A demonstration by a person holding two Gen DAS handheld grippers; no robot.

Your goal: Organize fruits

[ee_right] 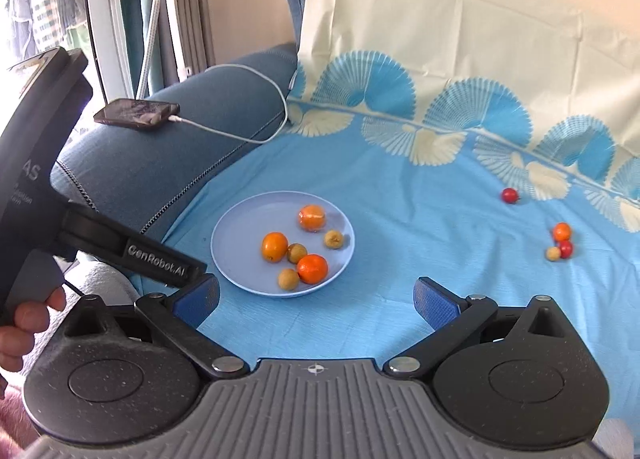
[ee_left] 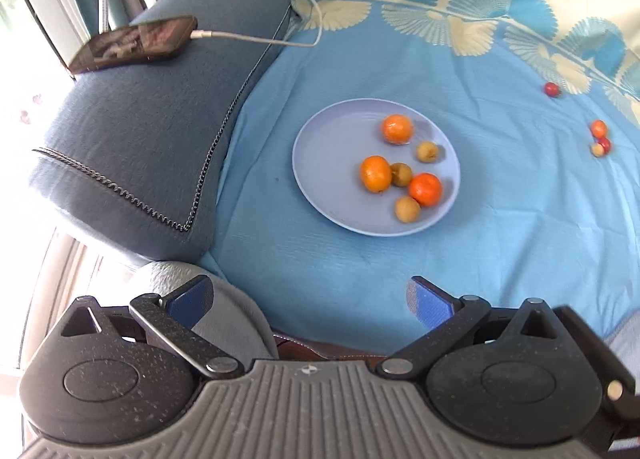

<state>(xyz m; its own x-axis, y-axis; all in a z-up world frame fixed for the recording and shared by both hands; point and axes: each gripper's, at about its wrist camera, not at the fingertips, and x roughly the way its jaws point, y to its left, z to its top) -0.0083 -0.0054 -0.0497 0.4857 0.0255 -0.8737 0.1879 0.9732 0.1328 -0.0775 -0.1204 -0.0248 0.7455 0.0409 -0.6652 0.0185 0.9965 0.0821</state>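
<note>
A pale blue plate (ee_left: 320,187) (ee_right: 236,259) lies on the blue patterned cloth. It holds three oranges (ee_left: 397,128) (ee_right: 311,217) and three small yellowish-brown fruits (ee_left: 428,151) (ee_right: 333,238). Far right on the cloth lie a red fruit (ee_left: 551,89) (ee_right: 510,195) and a small cluster of an orange, a red and a pale fruit (ee_left: 599,128) (ee_right: 562,232). My left gripper (ee_left: 310,301) hangs open and empty, well short of the plate. My right gripper (ee_right: 316,301) is also open and empty, just below the plate's near rim.
A blue sofa armrest (ee_left: 132,147) (ee_right: 160,163) stands left of the cloth, with a phone (ee_left: 132,44) (ee_right: 136,112) on a white charging cable (ee_left: 256,39) (ee_right: 240,135) on top. The left gripper's body and a hand (ee_right: 28,319) fill the right wrist view's left side.
</note>
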